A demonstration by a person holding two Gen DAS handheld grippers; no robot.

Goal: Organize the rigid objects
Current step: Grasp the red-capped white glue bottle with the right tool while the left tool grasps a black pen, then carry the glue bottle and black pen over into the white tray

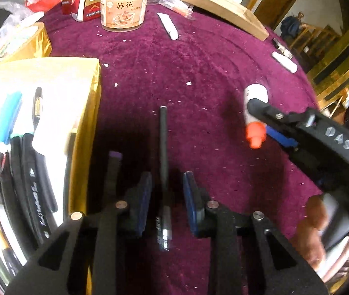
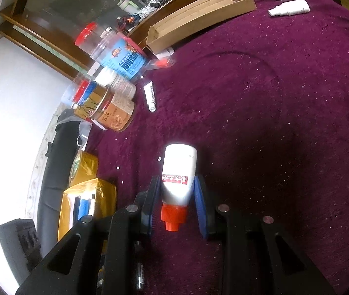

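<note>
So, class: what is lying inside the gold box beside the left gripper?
The gold box holds a blue pen and several black pens side by side on a white lining. Its near end is cut off by the picture's edge, and anything beneath the pens is covered.

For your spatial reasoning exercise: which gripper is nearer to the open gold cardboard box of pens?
Left. The left gripper, with a black pen between its fingers, is beside the gold box; the right gripper holds a white bottle farther off.
</note>
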